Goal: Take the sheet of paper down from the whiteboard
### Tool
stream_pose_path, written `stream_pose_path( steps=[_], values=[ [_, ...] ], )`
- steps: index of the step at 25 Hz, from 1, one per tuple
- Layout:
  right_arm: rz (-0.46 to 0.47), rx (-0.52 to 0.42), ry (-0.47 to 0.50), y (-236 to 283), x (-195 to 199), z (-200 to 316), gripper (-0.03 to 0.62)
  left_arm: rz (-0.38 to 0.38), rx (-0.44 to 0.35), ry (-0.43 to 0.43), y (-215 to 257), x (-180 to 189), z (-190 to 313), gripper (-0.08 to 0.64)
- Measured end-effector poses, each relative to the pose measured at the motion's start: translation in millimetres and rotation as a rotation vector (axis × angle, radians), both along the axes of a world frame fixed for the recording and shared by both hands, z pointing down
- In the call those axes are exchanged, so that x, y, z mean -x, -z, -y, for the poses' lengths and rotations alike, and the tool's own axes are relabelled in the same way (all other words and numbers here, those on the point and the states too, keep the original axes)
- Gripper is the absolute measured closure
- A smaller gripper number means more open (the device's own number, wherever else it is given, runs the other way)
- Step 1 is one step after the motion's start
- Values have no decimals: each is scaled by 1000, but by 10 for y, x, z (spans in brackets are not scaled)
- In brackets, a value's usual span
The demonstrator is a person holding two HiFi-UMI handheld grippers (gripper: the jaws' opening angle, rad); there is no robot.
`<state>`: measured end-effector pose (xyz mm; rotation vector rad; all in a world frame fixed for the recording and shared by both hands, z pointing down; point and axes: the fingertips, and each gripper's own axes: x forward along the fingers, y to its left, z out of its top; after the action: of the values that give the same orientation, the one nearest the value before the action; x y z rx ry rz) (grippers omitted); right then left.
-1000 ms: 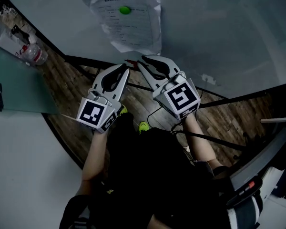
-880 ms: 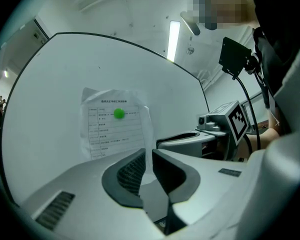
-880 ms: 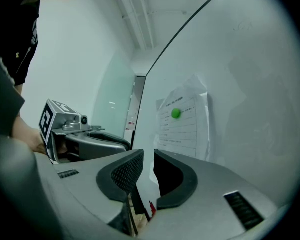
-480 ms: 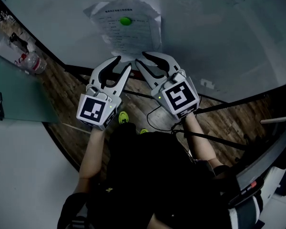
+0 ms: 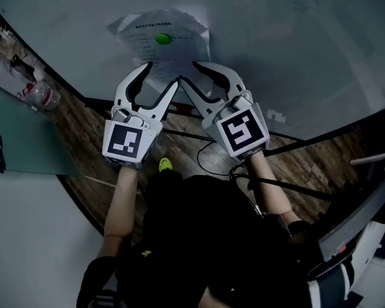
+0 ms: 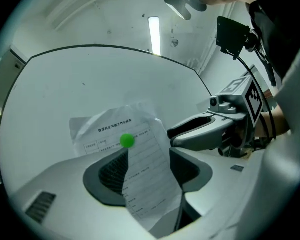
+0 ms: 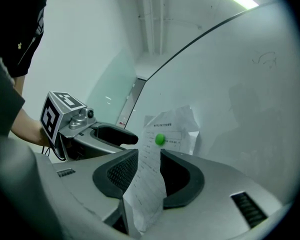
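A creased printed sheet of paper [image 5: 176, 31] hangs on the whiteboard [image 5: 295, 50], pinned by a round green magnet [image 5: 162, 38]. Both grippers point level at the board, side by side under the magnet. In the left gripper view the sheet's lower part [image 6: 147, 179] runs down between the jaws of my left gripper [image 5: 159, 76], which are opening wide, and the pads stand off the paper. My right gripper [image 5: 189, 72] is opening too. In its view the sheet [image 7: 150, 184] hangs loose in the narrower gap. The sheet's bottom edge is hidden behind the jaws in the head view.
A plastic bottle [image 5: 42, 95] and a greenish panel [image 5: 19, 133] stand at the left. The board's dark stand bars [image 5: 308, 140] and a cable [image 5: 208, 153] cross the wooden floor below. Grey equipment [image 5: 366, 217] sits at the right.
Both grippers rose from below the board's edge up to the sheet. The left jaws went from nearly shut to wide apart, and the right jaws widened too.
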<state>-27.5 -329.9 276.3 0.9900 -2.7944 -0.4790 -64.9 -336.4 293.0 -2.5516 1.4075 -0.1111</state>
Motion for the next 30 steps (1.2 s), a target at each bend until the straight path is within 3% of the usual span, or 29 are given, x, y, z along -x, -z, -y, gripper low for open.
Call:
stream_pose_path(
  steps=[5, 16, 30],
  values=[
    [0, -40, -19, 124, -18, 9, 445, 77, -69, 25, 128, -32, 62, 287],
    [-34, -100, -41, 313, 5, 58, 419, 156, -132, 87, 281, 21, 227, 275],
    [-82, -191, -98, 547, -16, 128, 418, 221, -124, 129, 270, 12, 482, 285]
  ],
)
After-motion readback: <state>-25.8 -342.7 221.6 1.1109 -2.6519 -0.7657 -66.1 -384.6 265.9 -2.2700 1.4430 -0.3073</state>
